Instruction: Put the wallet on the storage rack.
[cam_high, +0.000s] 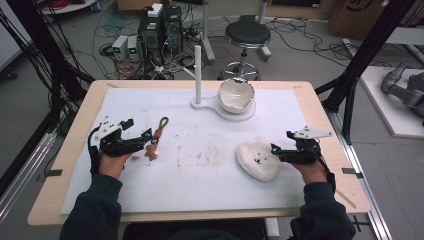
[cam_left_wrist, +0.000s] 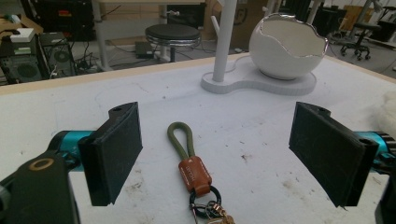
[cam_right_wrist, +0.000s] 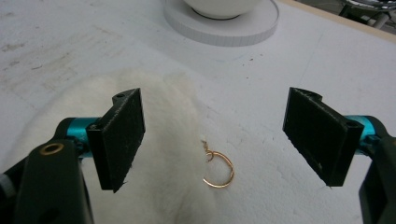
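Dark teal sleeves cover both forearms; each black gripper has flat black pads, turquoise rods and a grey three-cornered plate.

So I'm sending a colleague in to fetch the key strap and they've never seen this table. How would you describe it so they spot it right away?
Start from the white stand with the eggshell bowl at the table's far middle, then look nearer and left, between the open jaws of the left gripper. The key strap lies flat there: an olive cord loop, an orange-brown leather tab and metal rings, the only coloured thing on the white mat.
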